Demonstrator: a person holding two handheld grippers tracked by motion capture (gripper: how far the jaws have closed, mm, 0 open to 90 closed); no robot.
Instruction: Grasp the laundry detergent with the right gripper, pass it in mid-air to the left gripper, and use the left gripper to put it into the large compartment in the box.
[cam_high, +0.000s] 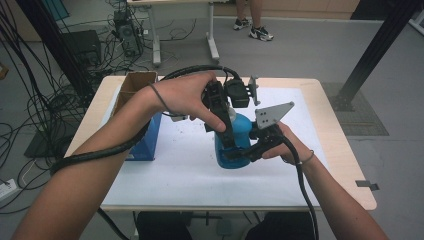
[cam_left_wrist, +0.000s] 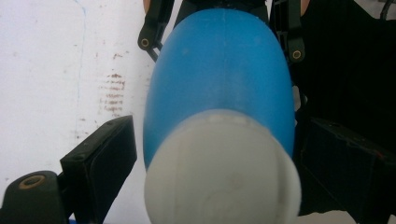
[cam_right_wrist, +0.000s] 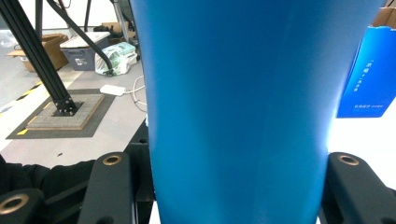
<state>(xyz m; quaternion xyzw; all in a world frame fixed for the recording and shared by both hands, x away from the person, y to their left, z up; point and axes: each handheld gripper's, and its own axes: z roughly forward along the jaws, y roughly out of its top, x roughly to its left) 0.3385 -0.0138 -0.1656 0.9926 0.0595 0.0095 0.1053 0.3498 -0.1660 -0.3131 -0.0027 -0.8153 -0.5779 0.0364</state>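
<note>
From the high view we see a blue bottle (cam_high: 239, 142) standing upright on the white table cover (cam_high: 175, 165), long axis vertical, top under our left gripper (cam_high: 220, 112), while our right gripper (cam_high: 245, 150) pinches its lower body from the side. A blue carton (cam_high: 145, 140) stands nearby.

In the left gripper view we look down the bottle; its white cap (cam_left_wrist: 222, 170) points at the camera, our jaws spread on either side, not touching.

In the right gripper view the blue wall (cam_right_wrist: 238, 107) sits clamped between our jaws.

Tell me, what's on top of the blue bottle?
A white cap sits on top of the blue bottle, and the left claw hangs over it, jaws either side. What's inside the bottle is hidden.
</note>
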